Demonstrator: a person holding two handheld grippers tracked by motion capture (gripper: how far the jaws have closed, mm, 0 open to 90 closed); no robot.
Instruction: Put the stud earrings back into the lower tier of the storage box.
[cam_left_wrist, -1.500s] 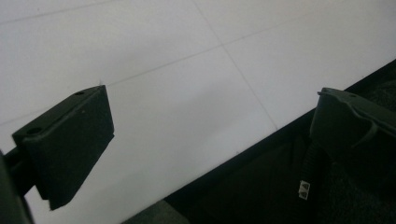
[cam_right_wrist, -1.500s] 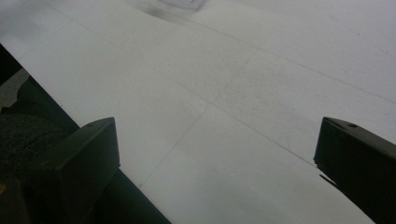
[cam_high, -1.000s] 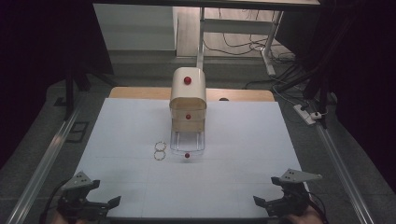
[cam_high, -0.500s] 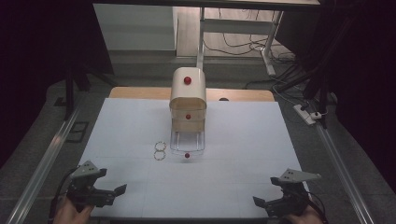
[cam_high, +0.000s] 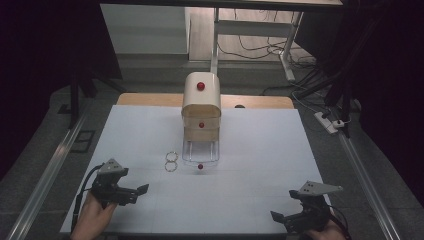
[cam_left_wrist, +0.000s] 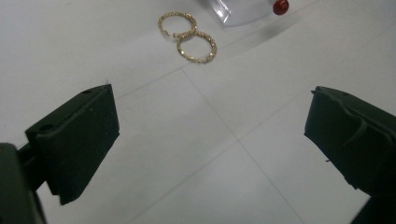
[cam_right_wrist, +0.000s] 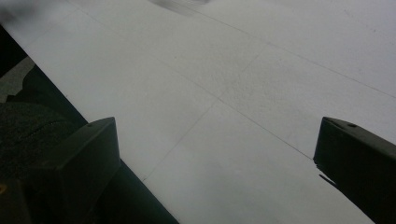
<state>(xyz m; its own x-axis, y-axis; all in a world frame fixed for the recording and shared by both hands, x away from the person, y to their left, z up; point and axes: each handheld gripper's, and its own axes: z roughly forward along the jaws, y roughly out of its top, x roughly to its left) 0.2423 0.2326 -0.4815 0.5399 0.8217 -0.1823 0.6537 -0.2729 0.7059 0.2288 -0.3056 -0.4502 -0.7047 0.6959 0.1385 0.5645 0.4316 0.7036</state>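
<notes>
Gold hoop earrings, two, touching, flat on the white table; ahead of the left tongs, a little toward their right jaw, well apart from them. Left tongs: jaws wide, empty, moved forward from the near edge since a second ago and now aimed at the hoops; judged an approach to pick one up. Right tongs: jaws wide, empty, unmoved at the near edge. Clear drawer, pulled out of the wooden box, lies just beyond the hoops; its contents cannot be made out. Hoop clasps: one gap visible, the other unclear.
</notes>
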